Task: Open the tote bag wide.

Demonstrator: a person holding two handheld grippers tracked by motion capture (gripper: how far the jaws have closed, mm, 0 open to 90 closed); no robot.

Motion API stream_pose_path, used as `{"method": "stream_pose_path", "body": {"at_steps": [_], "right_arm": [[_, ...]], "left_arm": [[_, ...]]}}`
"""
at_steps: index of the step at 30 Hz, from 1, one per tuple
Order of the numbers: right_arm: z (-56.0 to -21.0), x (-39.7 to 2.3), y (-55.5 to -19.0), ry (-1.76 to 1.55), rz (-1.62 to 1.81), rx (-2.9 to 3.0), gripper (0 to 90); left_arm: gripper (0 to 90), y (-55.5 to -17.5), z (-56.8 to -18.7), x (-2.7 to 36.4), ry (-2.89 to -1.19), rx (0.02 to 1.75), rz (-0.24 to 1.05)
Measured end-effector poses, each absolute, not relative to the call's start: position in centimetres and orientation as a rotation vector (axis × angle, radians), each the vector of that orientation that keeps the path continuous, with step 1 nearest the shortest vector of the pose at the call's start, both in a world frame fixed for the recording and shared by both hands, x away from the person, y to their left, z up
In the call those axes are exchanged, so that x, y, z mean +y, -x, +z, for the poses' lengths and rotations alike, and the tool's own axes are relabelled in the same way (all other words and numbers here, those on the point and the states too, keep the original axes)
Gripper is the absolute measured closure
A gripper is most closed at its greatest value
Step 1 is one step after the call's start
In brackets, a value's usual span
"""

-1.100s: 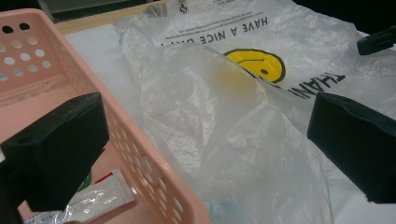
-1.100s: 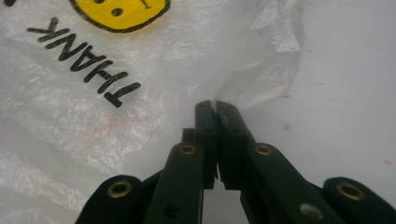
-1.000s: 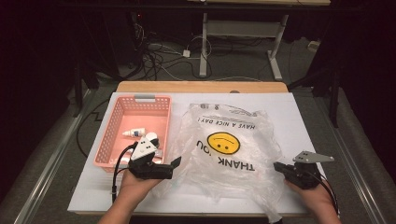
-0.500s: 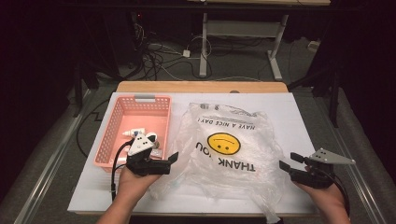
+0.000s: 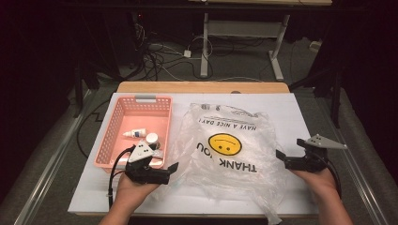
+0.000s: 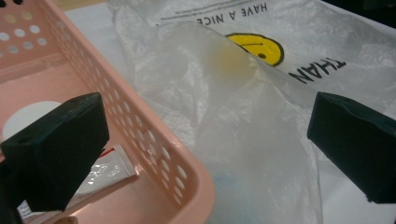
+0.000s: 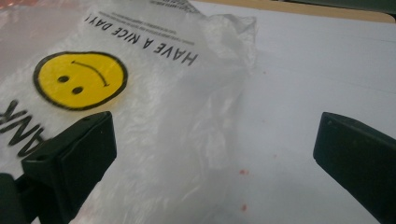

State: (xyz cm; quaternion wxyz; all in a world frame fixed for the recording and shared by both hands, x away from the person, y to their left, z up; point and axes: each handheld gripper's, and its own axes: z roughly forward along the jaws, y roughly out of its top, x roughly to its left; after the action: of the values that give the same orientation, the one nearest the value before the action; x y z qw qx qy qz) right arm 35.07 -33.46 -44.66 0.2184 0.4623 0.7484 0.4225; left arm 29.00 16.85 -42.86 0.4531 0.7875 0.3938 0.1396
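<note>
Right claw (image 5: 286,159): jaws wide apart with nothing between them, having just been opening; held in the person's right hand (image 5: 321,178) at the right edge of the plastic bag (image 5: 225,150), its tips just at the bag's crumpled border, whether touching cannot be told. In the right gripper view the jaws frame the bag's right margin and the bare white table (image 7: 317,84) beyond it. Left claw (image 5: 171,169): jaws likewise wide and holding nothing; held in the left hand (image 5: 133,187) at the near left of the bag, beside the near right corner of the pink basket (image 5: 112,136). In the left gripper view one jaw stands over the basket's interior, the other over the bag, with the perforated basket rim (image 6: 154,140) between them. Plastic bag: clear, thin, wrinkled, lying flat in the middle of the table, printed with a yellow smiley face (image 5: 225,143) and the words "THANK YOU" and "HAVE A NICE DAY!", the print upside down from the person's side; its left edge lies against the basket. Pink basket: rectangular, perforated walls, at the left of the table, containing a small white bottle (image 5: 135,134) lying on its side, a round white-capped item (image 5: 152,138) and a small packet (image 6: 105,170) near the front wall. Table: white top with a wooden strip (image 5: 202,87) along the far edge.
</note>
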Motion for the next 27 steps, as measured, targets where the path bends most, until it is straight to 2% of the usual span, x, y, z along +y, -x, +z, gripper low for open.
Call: {"method": "stream_pose_path", "body": {"at_steps": [1, 3, 5, 7, 9, 12, 15, 18, 23, 26, 27], "right_arm": [[-44.6, -33.4, -35.6, -1.302, 1.174, 2.065, 2.5], [-44.5, -33.2, -36.7, -1.349, 1.165, 2.055, 5.1], [-44.3, -32.9, -37.9, -1.348, 1.121, 2.072, 8.2], [-44.1, -32.9, -39.3, -1.363, 1.106, 2.084, 11.2], [-43.8, -32.7, -40.6, -1.362, 1.090, 2.089, 16.1], [-44.2, -31.9, -42.2, -1.357, 1.111, 2.070, 25.0], [-45.0, -31.2, -44.0, -1.381, 1.090, 2.098, 27.0], [-45.0, -31.2, -45.8, -1.383, 1.101, 2.093, 26.9], [-47.3, -30.2, -48.2, -1.445, 1.053, 2.174, 22.4], [-48.5, -29.1, -48.2, -1.403, 0.984, 2.248, 25.9], [-48.5, -28.7, -47.9, -1.355, 0.960, 2.263, 30.9]], "left_arm": [[0.0, -28.8, -42.9, 16.8, -1.953, 0.969, 0.344], [0.0, -28.0, -42.7, 16.2, -1.957, 0.952, 0.256], [7.0, -26.9, -42.5, 15.4, -1.941, 0.899, 0.206], [20.0, -25.3, -42.7, 14.4, -1.972, 0.843, 0.253], [24.2, -24.7, -43.3, 13.6, -2.029, 0.820, 0.248], [39.7, -24.9, -44.6, 12.5, -2.139, 0.835, 0.222], [60.4, -25.0, -45.9, 11.8, -2.251, 0.826, 0.277], [77.3, -25.1, -46.7, 11.8, -2.289, 0.816, 0.255], [86.7, -25.3, -46.5, 12.4, -2.268, 0.834, 0.285], [86.7, -25.1, -46.3, 13.1, -2.229, 0.821, 0.325], [86.8, -25.1, -46.3, 13.2, -2.216, 0.822, 0.336]]}}
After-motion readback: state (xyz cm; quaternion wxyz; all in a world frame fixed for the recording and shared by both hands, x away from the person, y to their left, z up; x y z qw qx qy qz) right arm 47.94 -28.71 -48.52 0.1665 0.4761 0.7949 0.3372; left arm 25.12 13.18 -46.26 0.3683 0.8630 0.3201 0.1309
